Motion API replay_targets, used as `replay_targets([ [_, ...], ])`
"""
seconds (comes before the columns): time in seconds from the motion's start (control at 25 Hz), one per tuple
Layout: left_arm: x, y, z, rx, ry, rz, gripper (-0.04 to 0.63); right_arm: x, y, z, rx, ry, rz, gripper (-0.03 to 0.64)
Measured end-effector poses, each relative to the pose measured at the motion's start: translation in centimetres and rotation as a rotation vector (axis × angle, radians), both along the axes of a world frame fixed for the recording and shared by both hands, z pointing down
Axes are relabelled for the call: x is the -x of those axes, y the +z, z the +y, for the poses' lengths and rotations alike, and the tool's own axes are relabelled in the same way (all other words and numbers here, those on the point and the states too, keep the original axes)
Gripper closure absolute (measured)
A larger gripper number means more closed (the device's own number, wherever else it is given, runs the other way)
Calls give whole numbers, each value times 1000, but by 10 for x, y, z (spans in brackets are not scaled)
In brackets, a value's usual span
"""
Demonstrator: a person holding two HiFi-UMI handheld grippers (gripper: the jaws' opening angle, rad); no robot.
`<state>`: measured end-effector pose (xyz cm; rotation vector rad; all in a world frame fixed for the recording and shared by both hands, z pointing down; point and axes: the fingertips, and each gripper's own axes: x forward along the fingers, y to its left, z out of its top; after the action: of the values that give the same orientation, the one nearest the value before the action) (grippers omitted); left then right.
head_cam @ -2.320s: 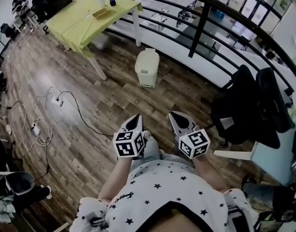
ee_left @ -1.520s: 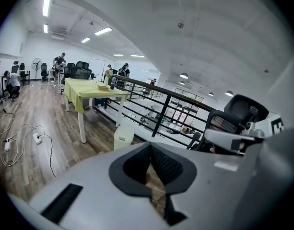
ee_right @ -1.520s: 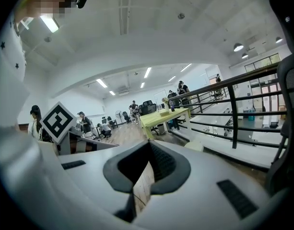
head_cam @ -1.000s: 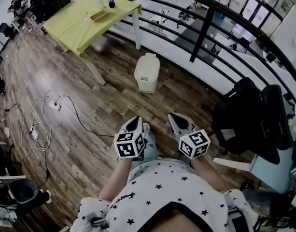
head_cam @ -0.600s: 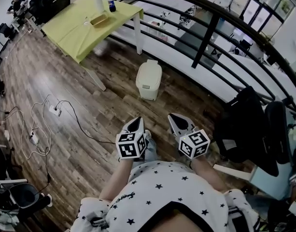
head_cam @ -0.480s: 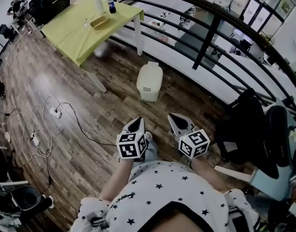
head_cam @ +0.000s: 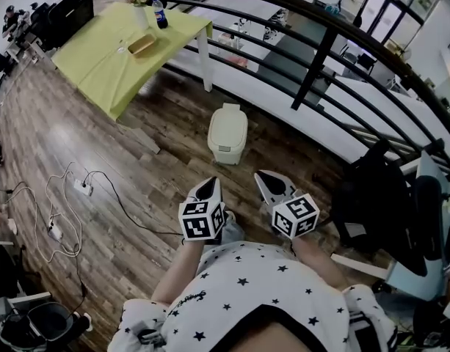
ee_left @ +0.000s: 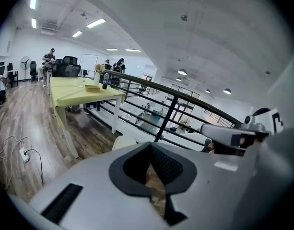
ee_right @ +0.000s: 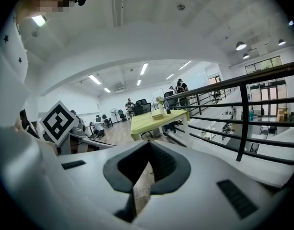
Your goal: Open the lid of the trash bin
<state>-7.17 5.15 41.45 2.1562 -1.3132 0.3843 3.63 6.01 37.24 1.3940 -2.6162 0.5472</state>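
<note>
The cream trash bin (head_cam: 227, 132) stands on the wood floor by the black railing, with its lid down. Both grippers are held close to my body, well short of the bin. My left gripper (head_cam: 208, 187) points toward it with the jaws closed tip to tip and nothing between them. My right gripper (head_cam: 264, 179) is beside it, also shut and empty. In the left gripper view the bin's top (ee_left: 122, 142) peeks over the left gripper (ee_left: 149, 145). The right gripper view shows the right gripper (ee_right: 149, 143) with its jaws closed; the bin is hidden there.
A table with a yellow-green cloth (head_cam: 107, 53) stands far left of the bin, a bottle (head_cam: 158, 13) on it. The railing (head_cam: 320, 57) runs behind the bin. Cables and a power strip (head_cam: 81, 187) lie on the floor at left. A black chair (head_cam: 379, 196) is at right.
The bin has drawn lower and nearer in the head view as I moved toward it. Both grippers kept their place before my body, still shut.
</note>
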Motion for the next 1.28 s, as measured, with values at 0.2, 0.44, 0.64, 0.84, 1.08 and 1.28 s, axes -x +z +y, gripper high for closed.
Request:
replay_targets([
  [0.2, 5, 5, -32, 10, 36, -7, 583, 8, 3, -34, 5, 17, 5, 623],
  [0.44, 15, 15, -66, 28, 54, -7, 583, 20, 11, -69, 17, 28, 15, 623],
  [0.64, 22, 22, -86, 42, 68, -4, 583, 25, 15, -85, 30, 52, 22, 623],
  [0.84, 26, 32, -101, 61, 66, -8, 583, 24, 24, -92, 58, 73, 21, 623],
  [1.08, 29, 48, -114, 90, 32, -5, 583, 21, 42, -105, 93, 78, 23, 623],
  [1.28, 31, 70, -126, 121, 8, -5, 583, 21, 59, -120, 126, 68, 22, 623],
])
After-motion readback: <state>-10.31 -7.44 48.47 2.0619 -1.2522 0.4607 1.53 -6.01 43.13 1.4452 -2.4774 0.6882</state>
